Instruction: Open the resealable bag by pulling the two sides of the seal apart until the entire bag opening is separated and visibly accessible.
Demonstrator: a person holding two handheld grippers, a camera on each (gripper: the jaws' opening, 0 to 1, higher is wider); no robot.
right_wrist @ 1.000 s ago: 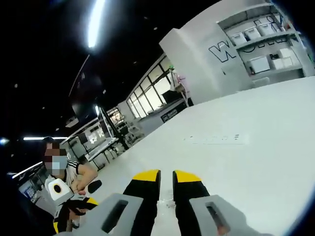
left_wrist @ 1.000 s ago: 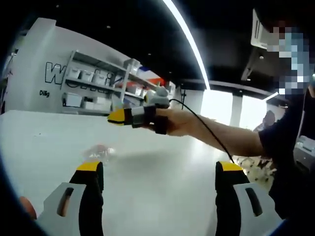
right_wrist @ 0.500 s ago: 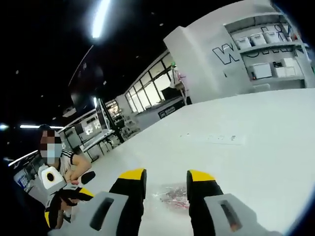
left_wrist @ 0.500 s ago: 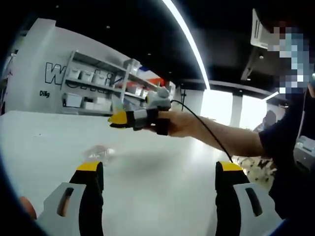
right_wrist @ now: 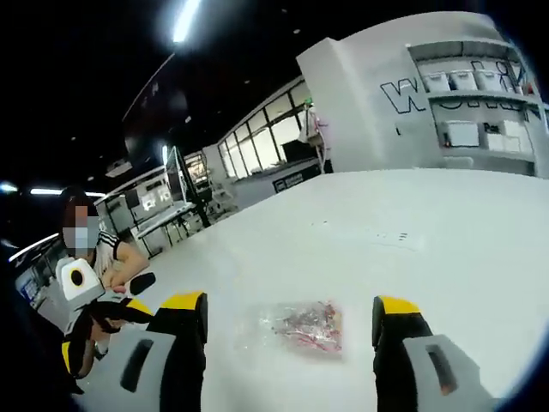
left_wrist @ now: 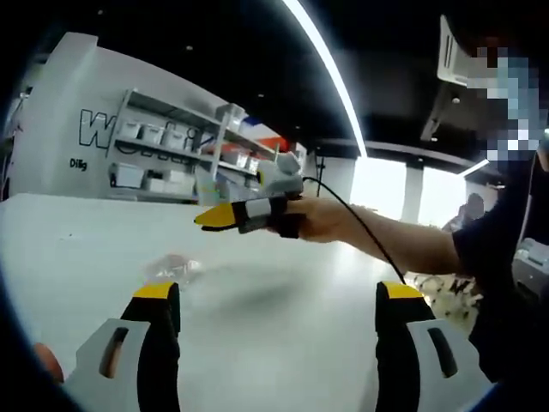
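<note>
Task not started: resealable bag (right_wrist: 302,327) lies flat on white table (right_wrist: 463,249), seal judged still closed, untouched. Bag framed between right gripper (right_wrist: 290,319) jaws, which are spread wide, nothing held. Right gripper held above table over bag. Left gripper (left_wrist: 274,302) jaws wide apart, empty, held low near table, bag just ahead-left.

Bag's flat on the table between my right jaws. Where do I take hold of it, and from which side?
The resealable bag lies flat on the white table, contents bunched in its middle. The seal edge can't be made out. Probably bring the open right gripper down from above onto a thin, empty edge, away from the contents.
</note>
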